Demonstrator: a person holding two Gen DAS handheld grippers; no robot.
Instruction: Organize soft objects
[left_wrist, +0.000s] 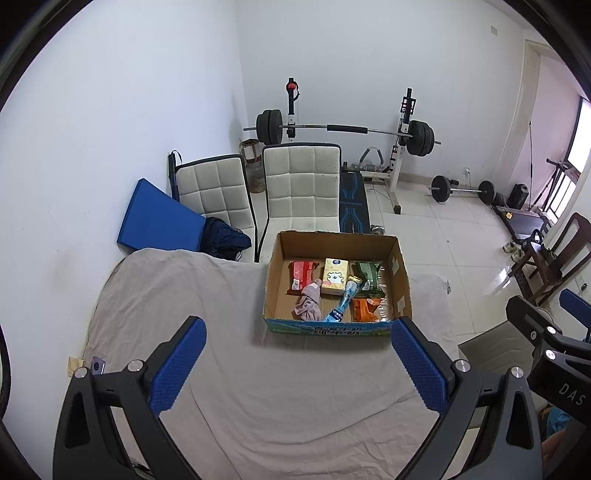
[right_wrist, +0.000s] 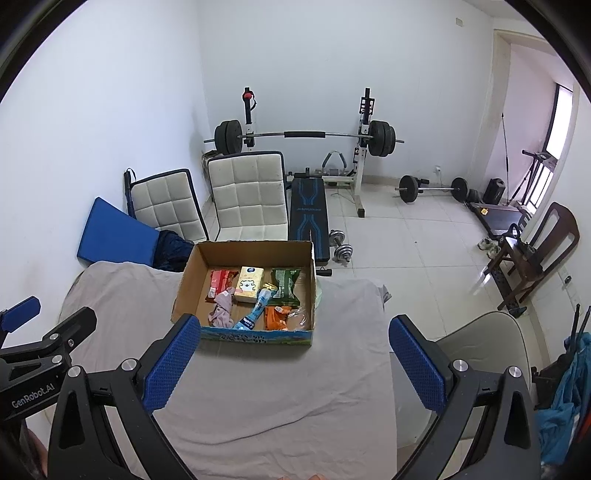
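A cardboard box (left_wrist: 400, 275) (right_wrist: 186, 282) sits on the far part of a table covered by a grey sheet (left_wrist: 177, 295) (right_wrist: 295, 387). Inside lie a crumpled pink cloth (left_wrist: 309, 301) (right_wrist: 222, 305), a red packet (left_wrist: 301, 275) (right_wrist: 218, 280), a yellow tissue pack (left_wrist: 334, 276) (right_wrist: 249, 284), a green packet (left_wrist: 365, 275) (right_wrist: 284, 282), an orange packet (left_wrist: 364, 309) (right_wrist: 276, 318) and a blue bottle (left_wrist: 341, 304) (right_wrist: 255, 310). My left gripper (left_wrist: 299, 365) hovers open above the sheet, short of the box. My right gripper (right_wrist: 295, 363) is open too, beside it.
Two white padded chairs (left_wrist: 301, 184) (right_wrist: 247, 192) stand behind the table, with a blue mat (left_wrist: 159, 218) against the left wall. A barbell rack (left_wrist: 347, 129), a weight bench (right_wrist: 308, 218) and dumbbells (right_wrist: 341, 247) fill the tiled floor beyond. A wooden chair (right_wrist: 535, 251) stands at right.
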